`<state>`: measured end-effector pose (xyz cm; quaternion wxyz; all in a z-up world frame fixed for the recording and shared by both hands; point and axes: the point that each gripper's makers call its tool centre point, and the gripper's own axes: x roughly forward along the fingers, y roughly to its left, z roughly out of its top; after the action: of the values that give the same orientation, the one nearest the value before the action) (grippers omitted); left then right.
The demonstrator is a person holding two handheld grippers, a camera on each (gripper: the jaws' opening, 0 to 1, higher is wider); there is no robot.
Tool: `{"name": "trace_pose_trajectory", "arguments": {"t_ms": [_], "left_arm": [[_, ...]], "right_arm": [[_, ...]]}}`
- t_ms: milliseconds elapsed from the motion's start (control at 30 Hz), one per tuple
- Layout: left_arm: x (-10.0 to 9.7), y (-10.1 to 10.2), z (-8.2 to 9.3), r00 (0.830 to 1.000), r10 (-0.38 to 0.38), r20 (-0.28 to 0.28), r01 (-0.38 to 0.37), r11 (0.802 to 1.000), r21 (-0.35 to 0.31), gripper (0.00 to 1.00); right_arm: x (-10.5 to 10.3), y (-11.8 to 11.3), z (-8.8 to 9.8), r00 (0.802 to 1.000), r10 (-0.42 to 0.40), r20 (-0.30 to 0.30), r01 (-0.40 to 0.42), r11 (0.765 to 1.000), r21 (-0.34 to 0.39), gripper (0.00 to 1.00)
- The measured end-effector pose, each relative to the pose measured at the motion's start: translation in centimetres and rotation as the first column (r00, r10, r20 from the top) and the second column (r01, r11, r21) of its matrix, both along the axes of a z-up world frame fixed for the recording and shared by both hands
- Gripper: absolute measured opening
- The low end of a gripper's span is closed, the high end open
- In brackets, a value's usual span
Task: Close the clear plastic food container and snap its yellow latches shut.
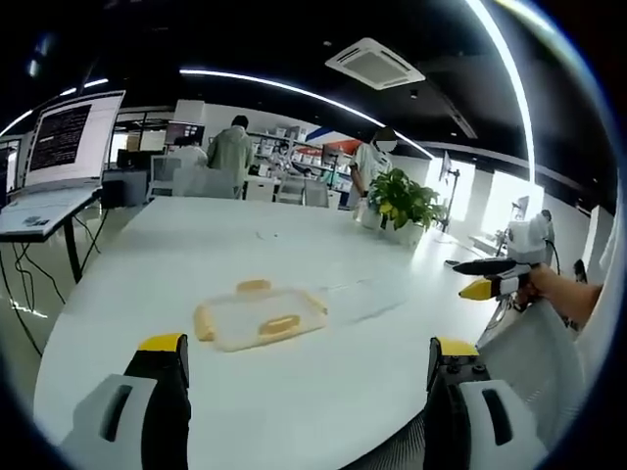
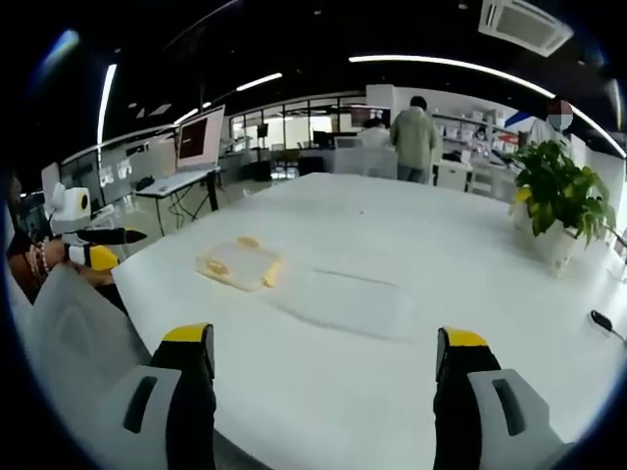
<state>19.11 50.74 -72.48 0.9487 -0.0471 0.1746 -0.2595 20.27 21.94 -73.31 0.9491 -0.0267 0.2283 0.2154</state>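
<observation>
Left tool: we see the left tool (image 1: 308, 367) with its yellow-tipped jaws standing wide apart and nothing between them, held above the near edge of the bench. In the right gripper view it (image 2: 116, 237) sits at the far left, off the bench edge, held in a person's hand (image 2: 51, 257); its state there we cannot tell.

Right tool: the right tool (image 2: 326, 357) likewise has its jaws spread wide with nothing in their grip. In the left gripper view it (image 1: 487, 276) appears at the far right beyond the bench edge, in a person's hand (image 1: 549, 286).

Lid: we note a clear plastic lid with yellow latches (image 1: 259, 315) lying flat on the large white bench (image 1: 294, 245), well ahead of both tools. In the right gripper view it (image 2: 240, 262) lies left of centre.

Container base: a clear shallow plastic container base (image 2: 353, 300) rests on the bench (image 2: 421, 235) just beside the lid, apart from it and not covered. In the left gripper view it (image 1: 372, 299) is faint, to the right of the lid.

Surroundings: a green potted plant in a white pot (image 1: 404, 206) stands at the far side of the bench. A laptop (image 1: 59, 157) sits open on a side desk. Two people stand in the background.
</observation>
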Motion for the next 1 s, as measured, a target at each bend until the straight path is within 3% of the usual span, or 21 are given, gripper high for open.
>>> {"name": "trace_pose_trajectory", "arguments": {"t_ms": [67,200,700,833,1000], "left_arm": [[0.0,0.0,0.2,1.000,-0.003,0.019,0.003,1.000,0.008,0.99],[0.0,0.1,0.0,1.000,0.001,0.002,-0.001,1.000,0.003,0.99],[-0.3,-0.4,0.0,0.999,-0.033,0.000,0.033,0.999,-0.001,0.99],[-0.5,-0.6,0.2,0.999,-0.040,0.008,0.040,0.999,-0.001,0.99],[-0.5,-0.7,0.4,0.999,-0.046,0.016,0.046,0.999,-0.014,0.99]], "right_arm": [[0.0,0.0,0.0,1.000,-0.001,-0.004,0.001,1.000,0.005,0.91],[0.1,0.1,0.7,1.000,-0.004,0.030,0.003,1.000,0.026,0.93],[0.1,-0.5,-0.1,1.000,-0.022,-0.003,0.022,1.000,0.000,0.87],[-0.1,-0.9,-0.8,0.998,-0.043,-0.050,0.043,0.999,-0.005,0.81],[-0.1,-1.4,-0.7,0.997,-0.073,-0.038,0.072,0.997,-0.013,0.81]]}}
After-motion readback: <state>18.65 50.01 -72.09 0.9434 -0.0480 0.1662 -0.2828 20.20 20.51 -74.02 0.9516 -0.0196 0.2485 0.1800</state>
